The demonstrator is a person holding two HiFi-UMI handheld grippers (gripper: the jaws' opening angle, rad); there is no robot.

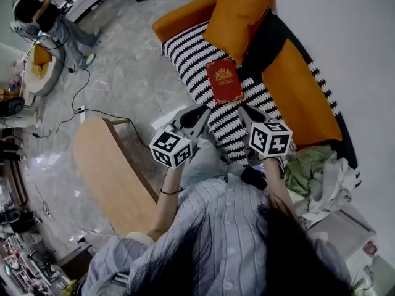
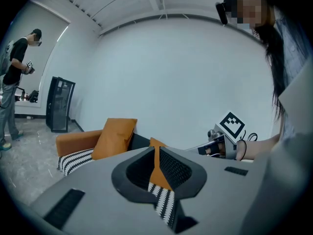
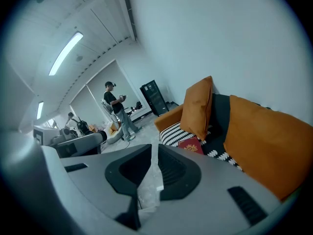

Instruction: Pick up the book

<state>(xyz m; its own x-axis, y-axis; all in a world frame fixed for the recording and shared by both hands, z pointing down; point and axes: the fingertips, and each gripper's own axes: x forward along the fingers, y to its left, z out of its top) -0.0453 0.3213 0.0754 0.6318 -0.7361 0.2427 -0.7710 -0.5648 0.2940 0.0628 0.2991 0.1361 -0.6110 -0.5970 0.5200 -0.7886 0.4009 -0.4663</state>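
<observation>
Reaching for the book [image 1: 224, 81] is the step in hand, as I judge it, and no grip is made yet. The book is red with a gold emblem. It lies flat and cover up on the striped sofa seat [image 1: 188, 57], beyond the tips of both grippers and apart from them. An orange cushion [image 1: 237, 14] leans behind it.

The left gripper [image 1: 196, 115] has its jaws pressed together with nothing between them. Its own view shows only cushion and striped fabric past the tips [image 2: 157, 150], and the book is not seen there. The right gripper [image 1: 248, 113] is closed and empty in the same way. In its view the book [image 3: 190, 145] sits ahead of the tips [image 3: 154, 152], a little to the right of the line they point along.

To do this step well, I think the chosen gripper should first part its jaws, before it comes near the book. The book is thin and flat, so a grip from above will probably find nothing to close on. It seems better to come in low at the near edge, push one jaw into the soft seat under the cover, keep the other jaw above, and then close. The right gripper looks better placed, because it already sees the book. Pushing too hard may slide the book toward the cushion.
</observation>
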